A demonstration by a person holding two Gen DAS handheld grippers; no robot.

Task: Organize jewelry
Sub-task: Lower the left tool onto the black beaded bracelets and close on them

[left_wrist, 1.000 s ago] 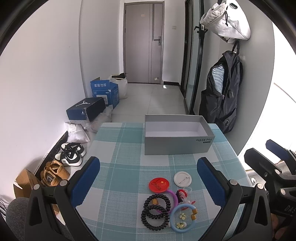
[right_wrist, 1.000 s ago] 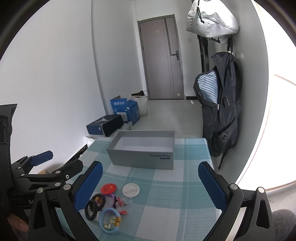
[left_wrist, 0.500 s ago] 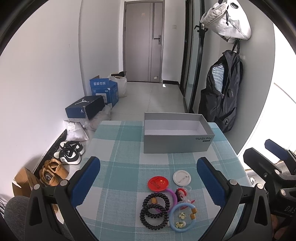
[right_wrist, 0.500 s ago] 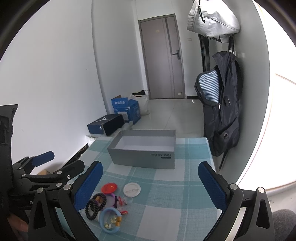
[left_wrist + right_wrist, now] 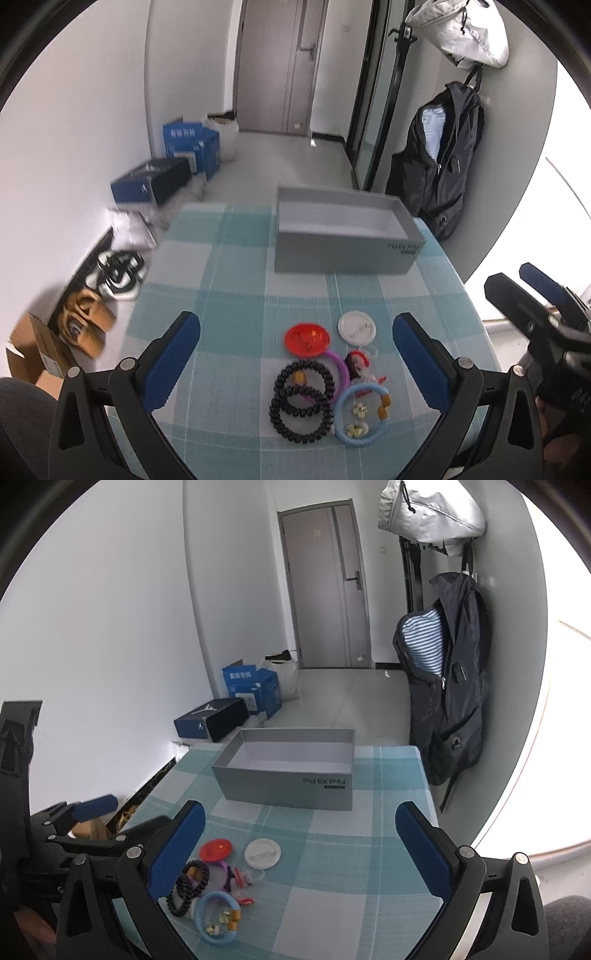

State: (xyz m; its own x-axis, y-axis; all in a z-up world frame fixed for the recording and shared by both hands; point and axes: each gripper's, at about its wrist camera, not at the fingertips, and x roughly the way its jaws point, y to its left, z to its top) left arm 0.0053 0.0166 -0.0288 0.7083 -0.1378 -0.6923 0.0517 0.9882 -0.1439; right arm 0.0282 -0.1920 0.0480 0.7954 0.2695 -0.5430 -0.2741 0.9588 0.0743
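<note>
Since the frame a second ago your left gripper (image 5: 295,354) has come a little lower and closer to the pile, so the pieces now sit higher between its fingers, while your right gripper (image 5: 299,843) has hardly changed its view. Both grippers have their fingers spread wide and hold nothing.

Nearest to you, in the lower middle of the left wrist view, lies the blue bangle (image 5: 361,414) with small flower pieces inside its ring. Just to its left the two black spiral hair ties (image 5: 301,400) overlap each other, and a purple ring (image 5: 341,369) is partly under them. A small red and black piece (image 5: 356,363) is just beside. A little further are the red round badge (image 5: 307,339) and the white round badge (image 5: 357,328), side by side on the checked tablecloth (image 5: 236,295).

Further still, in the middle of the frame, the grey box (image 5: 345,236) stands open, and its white inside looks empty.

So I judge that the task is at its very beginning: nothing is in the box yet, and every piece is left for you to pick and carry there
</note>
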